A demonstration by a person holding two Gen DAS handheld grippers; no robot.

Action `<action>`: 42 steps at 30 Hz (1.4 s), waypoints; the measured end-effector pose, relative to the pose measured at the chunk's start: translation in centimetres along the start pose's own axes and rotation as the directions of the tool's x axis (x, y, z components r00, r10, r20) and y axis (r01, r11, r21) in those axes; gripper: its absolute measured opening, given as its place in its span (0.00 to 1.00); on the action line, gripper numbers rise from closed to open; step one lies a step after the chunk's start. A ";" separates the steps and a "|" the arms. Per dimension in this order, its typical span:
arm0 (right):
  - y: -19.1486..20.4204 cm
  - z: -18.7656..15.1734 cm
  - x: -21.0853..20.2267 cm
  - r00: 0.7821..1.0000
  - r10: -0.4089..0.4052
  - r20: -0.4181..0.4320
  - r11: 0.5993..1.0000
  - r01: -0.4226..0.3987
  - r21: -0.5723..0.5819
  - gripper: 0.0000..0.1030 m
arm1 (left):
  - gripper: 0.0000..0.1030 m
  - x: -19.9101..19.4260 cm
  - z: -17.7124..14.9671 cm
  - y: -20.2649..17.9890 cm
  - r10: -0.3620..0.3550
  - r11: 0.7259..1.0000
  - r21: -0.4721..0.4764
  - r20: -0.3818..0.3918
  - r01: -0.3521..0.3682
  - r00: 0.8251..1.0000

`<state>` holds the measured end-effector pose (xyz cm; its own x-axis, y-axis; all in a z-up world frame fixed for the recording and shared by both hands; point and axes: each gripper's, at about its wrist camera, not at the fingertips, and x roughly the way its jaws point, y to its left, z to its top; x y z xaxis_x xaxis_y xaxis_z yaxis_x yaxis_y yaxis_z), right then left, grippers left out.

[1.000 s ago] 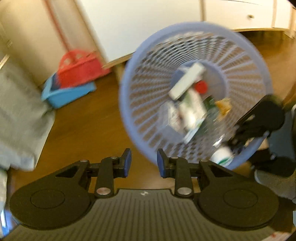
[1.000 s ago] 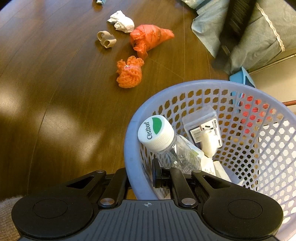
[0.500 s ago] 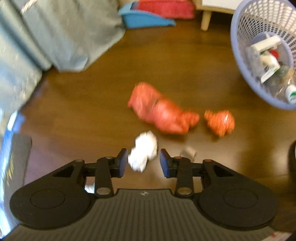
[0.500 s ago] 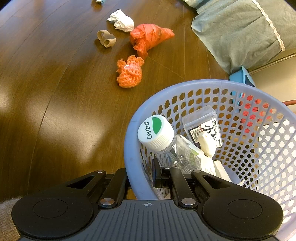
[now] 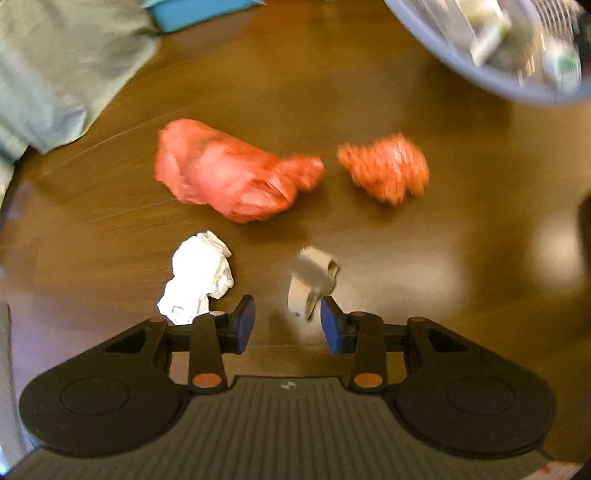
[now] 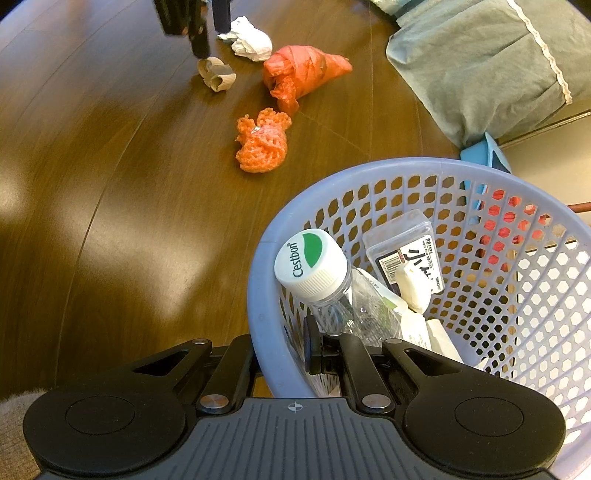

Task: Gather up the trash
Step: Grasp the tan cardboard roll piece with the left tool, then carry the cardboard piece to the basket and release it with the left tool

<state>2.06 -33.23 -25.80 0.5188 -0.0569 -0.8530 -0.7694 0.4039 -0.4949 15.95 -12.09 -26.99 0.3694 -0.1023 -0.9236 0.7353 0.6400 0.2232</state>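
My left gripper (image 5: 288,325) is open low over the wooden floor, its right finger almost touching a crushed cardboard roll (image 5: 313,282). A crumpled white paper (image 5: 199,278) lies just left of its left finger. Beyond them lie an orange plastic bag (image 5: 229,173) and an orange mesh net (image 5: 386,168). My right gripper (image 6: 284,350) is shut on the rim of the lavender mesh basket (image 6: 266,254), which holds a clear bottle with a white cap (image 6: 312,264) and a packet (image 6: 408,251). From the right wrist, the left gripper (image 6: 208,29) stands over the cardboard roll (image 6: 216,74).
A grey-green cloth (image 6: 480,59) drapes at the right of the right wrist view, with a blue tray (image 6: 487,155) peeking below it. The same cloth (image 5: 62,62) fills the upper left of the left wrist view. Bare wooden floor (image 6: 92,184) spreads to the left.
The left gripper swung away from the basket, down over the floor litter, and now sits by the cardboard roll instead of the white paper. The right gripper and basket stayed put.
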 end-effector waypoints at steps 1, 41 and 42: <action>0.0 0.0 0.0 1.000 0.000 0.000 1.000 0.000 0.001 0.04 | 0.32 0.4 0.0 -0.2 -0.002 1.000 0.011 -0.009 0.002 1.000; 0.1 0.0 0.1 1.000 -0.003 -0.003 1.000 0.003 0.009 0.04 | 0.06 -7.5 6.2 0.6 0.004 0.999 -0.050 0.114 0.002 0.993; 0.1 0.0 0.1 1.000 -0.003 -0.003 1.000 0.003 0.009 0.04 | 0.06 -7.8 6.5 0.6 0.000 0.999 -0.053 0.119 0.007 0.993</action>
<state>2.07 -33.18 -25.93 0.5199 -0.0606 -0.8521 -0.7646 0.4117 -0.4958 17.18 -15.87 -17.67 0.4344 -0.1926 -0.8799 0.7067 0.6786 0.2003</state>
